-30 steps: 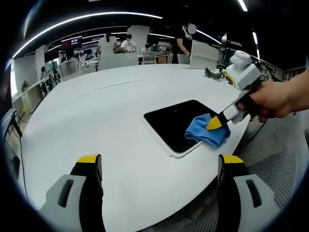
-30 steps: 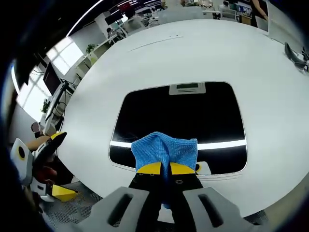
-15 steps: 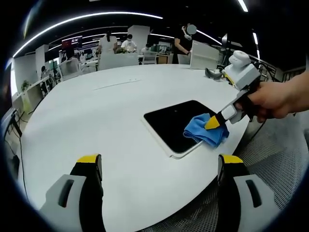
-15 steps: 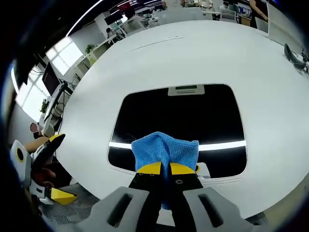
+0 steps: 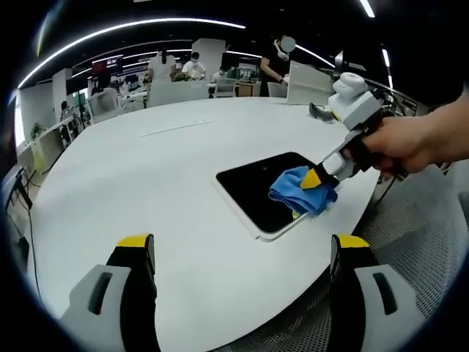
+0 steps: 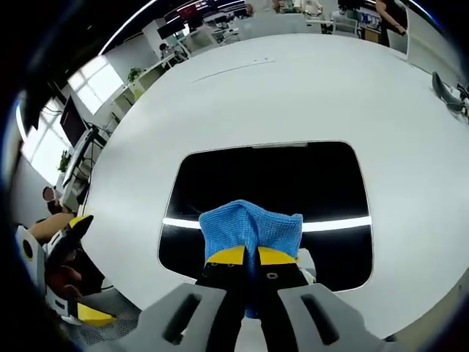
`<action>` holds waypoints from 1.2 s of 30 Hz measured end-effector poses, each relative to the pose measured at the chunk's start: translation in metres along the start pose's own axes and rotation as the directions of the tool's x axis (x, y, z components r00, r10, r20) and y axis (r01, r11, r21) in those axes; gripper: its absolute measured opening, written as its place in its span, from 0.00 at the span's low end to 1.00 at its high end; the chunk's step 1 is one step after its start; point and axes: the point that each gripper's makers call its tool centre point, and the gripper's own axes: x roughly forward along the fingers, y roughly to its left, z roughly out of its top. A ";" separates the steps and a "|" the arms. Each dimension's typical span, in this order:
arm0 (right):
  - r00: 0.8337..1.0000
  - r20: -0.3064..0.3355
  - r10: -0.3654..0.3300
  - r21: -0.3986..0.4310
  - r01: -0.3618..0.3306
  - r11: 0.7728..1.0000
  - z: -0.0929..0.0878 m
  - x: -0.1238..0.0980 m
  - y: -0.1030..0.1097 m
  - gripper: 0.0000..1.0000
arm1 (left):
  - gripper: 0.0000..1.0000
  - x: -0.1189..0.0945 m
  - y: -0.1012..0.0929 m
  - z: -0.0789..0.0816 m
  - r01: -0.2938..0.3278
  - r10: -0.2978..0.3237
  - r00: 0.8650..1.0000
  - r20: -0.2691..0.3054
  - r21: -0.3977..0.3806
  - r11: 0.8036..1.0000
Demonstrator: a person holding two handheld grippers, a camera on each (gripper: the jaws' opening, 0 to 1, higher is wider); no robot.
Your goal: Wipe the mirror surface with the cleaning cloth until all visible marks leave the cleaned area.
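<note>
A dark mirror (image 5: 264,187) (image 6: 271,187) with a white frame lies flat on the round white table (image 5: 146,169), near its right edge. A blue cleaning cloth (image 5: 297,192) (image 6: 253,227) rests on the mirror's near end. My right gripper (image 6: 244,255) (image 5: 311,178) is shut on the cloth, held by a hand at the right of the left gripper view. My left gripper (image 5: 242,246) stands open above the table's near edge, well short of the mirror, with nothing between its jaws. In the right gripper view the left gripper (image 6: 62,242) shows at the far left.
A dark object (image 5: 320,111) lies on the table's far right side. Beyond the table are desks, chairs and several people (image 5: 194,67). A grey perforated floor (image 5: 410,242) lies past the table's right edge.
My right gripper has slid the cloth a little further onto the mirror, leftward in the left gripper view. The left gripper has stayed in place.
</note>
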 end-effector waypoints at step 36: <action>0.999 0.015 -0.029 -0.031 0.030 0.999 0.067 0.037 -0.007 0.00 | 0.99 0.001 -0.001 -0.001 0.010 -0.010 1.000 -0.007 0.008 1.000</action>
